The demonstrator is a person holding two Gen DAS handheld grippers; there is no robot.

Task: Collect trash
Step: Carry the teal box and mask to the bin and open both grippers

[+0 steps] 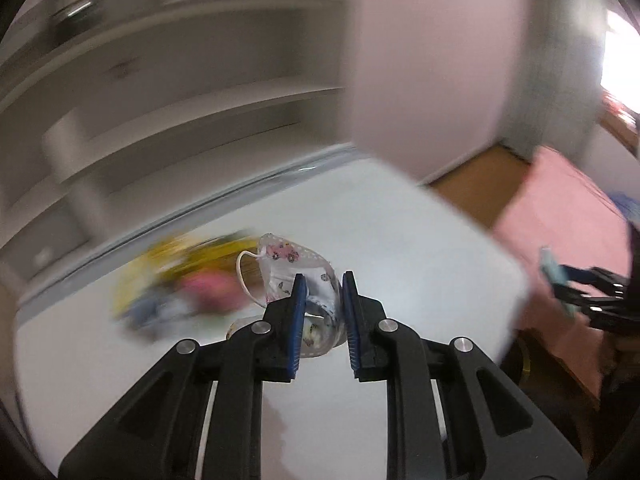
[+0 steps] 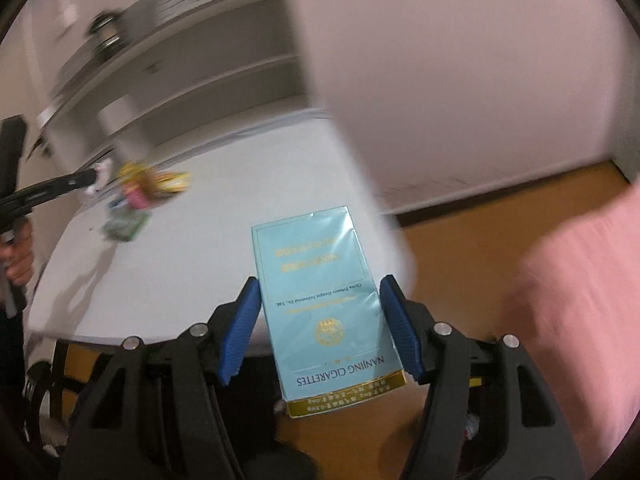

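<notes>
Face mask and cigarette pack, each held in a gripper above the white table.

The printed face mask (image 1: pixel 298 276) is pinched in the left gripper (image 1: pixel 323 286), over the table (image 1: pixel 400 240), near blurred wrappers (image 1: pixel 188 280) to its left. The blue cigarette pack (image 2: pixel 320 292) is clamped in the right gripper (image 2: pixel 318 292) at the table's near right edge.

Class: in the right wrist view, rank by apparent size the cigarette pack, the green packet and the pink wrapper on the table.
1. Cigarette pack, largest, though nearest the camera, so inflated.
2. Green packet.
3. Pink wrapper, close to the packet and blurred, so that order is unsure.
</notes>
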